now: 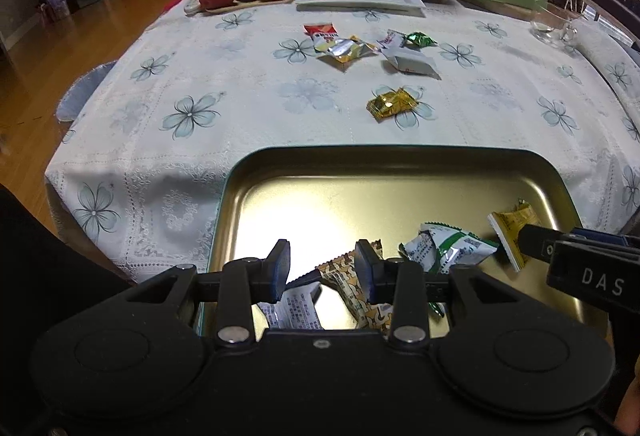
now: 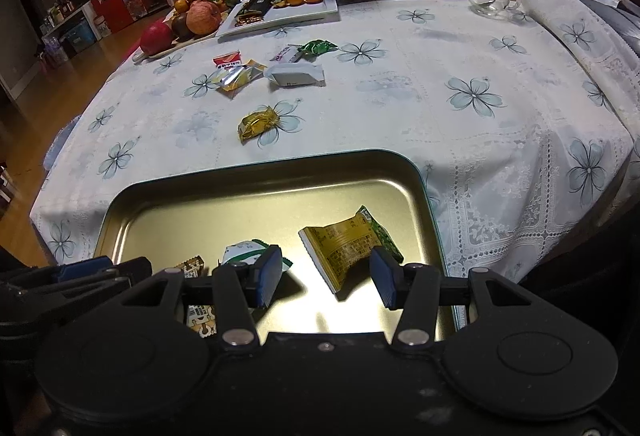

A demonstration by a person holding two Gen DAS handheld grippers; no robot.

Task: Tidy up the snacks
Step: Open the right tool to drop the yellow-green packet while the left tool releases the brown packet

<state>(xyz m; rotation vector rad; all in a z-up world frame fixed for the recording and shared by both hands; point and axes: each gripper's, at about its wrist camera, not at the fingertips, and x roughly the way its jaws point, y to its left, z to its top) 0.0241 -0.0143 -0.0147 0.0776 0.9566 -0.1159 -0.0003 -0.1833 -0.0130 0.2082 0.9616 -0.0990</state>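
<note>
Both jaws apart, gripping nothing; left gripper (image 1: pixel 322 268) and right gripper (image 2: pixel 326 278) above shallow gold metal tray (image 2: pixel 256 172), presumably after releasing; crinkled gold foil candy (image 2: pixel 258 122) at twelve o'clock, likely next.

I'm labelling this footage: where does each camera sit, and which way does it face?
Left wrist: on the left claw, angled down at the gold tray and tablecloth; its fingers and the right claw's tip show.
Right wrist: on the right claw, same downward angle, over the yellow packet; the left claw shows at left.
Shared: tray, gold candy, fruit board.
</note>
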